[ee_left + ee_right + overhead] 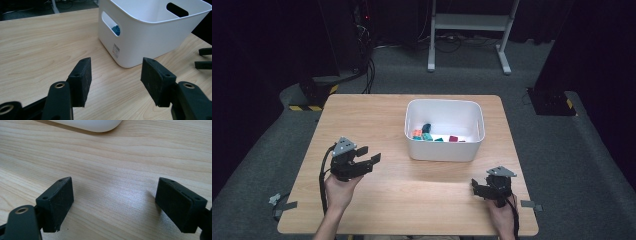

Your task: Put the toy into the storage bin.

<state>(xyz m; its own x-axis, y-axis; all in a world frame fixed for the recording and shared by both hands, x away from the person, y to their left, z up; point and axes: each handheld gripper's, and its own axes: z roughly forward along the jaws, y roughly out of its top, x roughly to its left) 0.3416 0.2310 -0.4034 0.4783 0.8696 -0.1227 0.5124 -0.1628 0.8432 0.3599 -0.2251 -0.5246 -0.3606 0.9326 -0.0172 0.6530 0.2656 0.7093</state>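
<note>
So the white bin (445, 131) is sitting on the far half of the desk (377, 120), a bit right of centre, and it's holding a handful of small blocks: an orange one (417, 133), a teal one (427, 136), a dark red one (453, 138) and a blue one (427, 127) that's also peeking through the bin's handle slot in my left gripper view. The desk is light wood, standing on grey carpet in a dark room, with a white frame (469, 30) and cables behind it. I'm holding my left gripper (369, 159) just left of the bin, jaws apart, nothing between them. My right gripper (474, 186) is resting near the desk's front right edge, jaws wide and empty too.
</note>
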